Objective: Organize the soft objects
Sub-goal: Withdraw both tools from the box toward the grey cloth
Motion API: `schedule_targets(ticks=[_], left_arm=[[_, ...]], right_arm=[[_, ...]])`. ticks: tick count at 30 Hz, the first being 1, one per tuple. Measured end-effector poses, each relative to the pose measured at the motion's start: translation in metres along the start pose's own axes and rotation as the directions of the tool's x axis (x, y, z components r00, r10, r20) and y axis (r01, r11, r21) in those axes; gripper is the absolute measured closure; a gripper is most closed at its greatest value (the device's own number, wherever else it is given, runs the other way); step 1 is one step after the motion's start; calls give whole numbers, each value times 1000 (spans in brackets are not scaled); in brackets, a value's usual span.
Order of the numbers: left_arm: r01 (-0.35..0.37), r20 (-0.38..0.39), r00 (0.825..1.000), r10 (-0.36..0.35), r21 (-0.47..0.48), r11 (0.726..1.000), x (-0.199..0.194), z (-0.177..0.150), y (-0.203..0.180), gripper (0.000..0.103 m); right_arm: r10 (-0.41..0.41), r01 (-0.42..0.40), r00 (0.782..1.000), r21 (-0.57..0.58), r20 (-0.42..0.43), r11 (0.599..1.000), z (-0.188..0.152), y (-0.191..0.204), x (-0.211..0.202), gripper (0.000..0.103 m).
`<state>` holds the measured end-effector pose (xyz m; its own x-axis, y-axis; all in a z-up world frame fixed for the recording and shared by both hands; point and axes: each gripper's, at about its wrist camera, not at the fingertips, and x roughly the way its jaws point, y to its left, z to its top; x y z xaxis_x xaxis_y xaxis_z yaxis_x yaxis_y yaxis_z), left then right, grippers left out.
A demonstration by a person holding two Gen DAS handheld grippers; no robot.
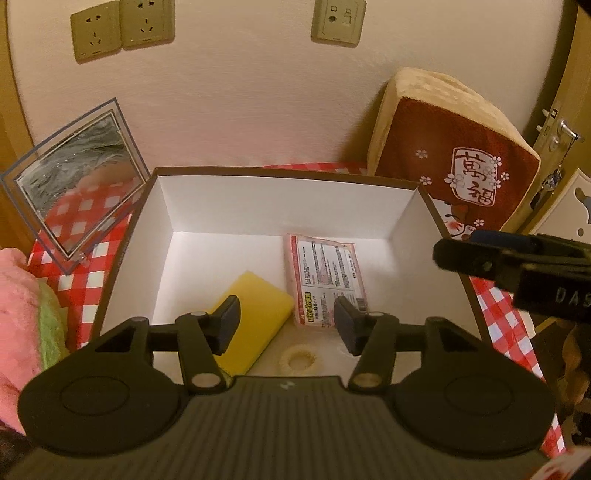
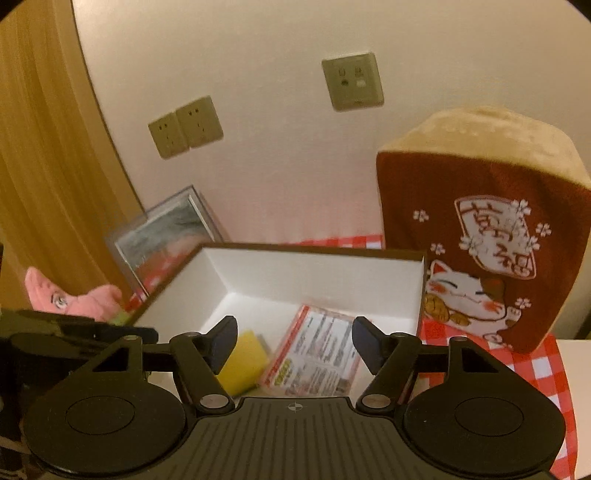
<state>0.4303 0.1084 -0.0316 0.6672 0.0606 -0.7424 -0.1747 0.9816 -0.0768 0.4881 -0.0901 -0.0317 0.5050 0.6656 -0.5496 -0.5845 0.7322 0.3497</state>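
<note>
Left wrist view looks down into the box (image 1: 147, 236), a white-lined open carton with a dark rim sitting on a red-and-white checked cloth (image 1: 85, 273). Around it: a clear-framed mirror (image 1: 75, 184) leaning tilted just off the box's left wall, a pink and green plush (image 1: 26, 314) bunched at the left edge, and a big brown cushion (image 1: 450, 155) with a lucky cat print propped against the wall behind the right corner. Sockets (image 1: 122, 27) sit high on the wall, and a door handle (image 1: 567, 129) shows at far right. Nothing is blocking the box opening itself.

Inside the box there's a yellow sponge (image 1: 255, 317) on the floor toward the near left, a flat printed packet (image 1: 325, 273) right beside it toward the middle, and a pale little ring (image 1: 298, 360) lying near the front, partly hidden by the gripper body.

The left gripper (image 1: 286, 325) hangs over the near edge with its jaws spread well apart, nothing between the pads; the sponge and packet lie below on the box floor. The right gripper (image 1: 517, 262) pokes in from the right, over the box's right rim.

From the right wrist view, the right gripper (image 2: 295, 345) is also wide open and empty, pointing down at the sponge (image 2: 243, 362) and packet (image 2: 314, 354).
</note>
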Motion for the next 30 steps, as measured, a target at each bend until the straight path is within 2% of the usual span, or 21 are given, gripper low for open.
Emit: schedule_targets(ticks=[14, 30], left_arm=[[-9, 39, 999, 9, 2, 1000, -44, -10, 1, 42], [-34, 48, 998, 36, -22, 999, -107, -59, 1, 41]], right_arm=[[-22, 22, 999, -9, -34, 1000, -15, 2, -31, 33], [-19, 21, 999, 23, -51, 1000, -55, 12, -85, 33]])
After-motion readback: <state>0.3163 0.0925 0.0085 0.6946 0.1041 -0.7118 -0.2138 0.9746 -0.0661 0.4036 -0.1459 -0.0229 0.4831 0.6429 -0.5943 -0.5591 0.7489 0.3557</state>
